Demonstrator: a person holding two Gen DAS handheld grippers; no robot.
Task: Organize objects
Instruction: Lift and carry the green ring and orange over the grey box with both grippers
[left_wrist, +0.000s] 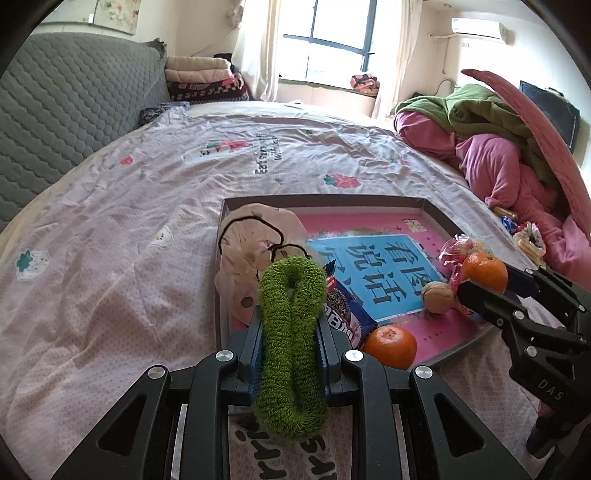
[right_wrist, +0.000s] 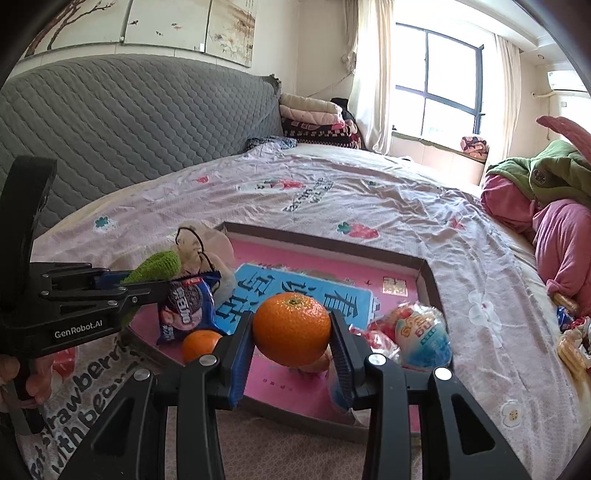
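A shallow grey box lid with a pink and blue printed base lies on the bed. My left gripper is shut on a green fuzzy scrunchie, held over the lid's near left corner; it also shows in the right wrist view. My right gripper is shut on an orange, held above the lid's near edge; the orange also shows in the left wrist view. In the lid lie a second orange, a walnut, a cookie packet, a pale scrunchie with a black hair tie, and wrapped candy.
The bed has a pink strawberry-print sheet. A grey quilted headboard stands at the left. A pile of pink and green clothes lies at the right, with loose snack packets beside it. Folded blankets are stacked at the far end.
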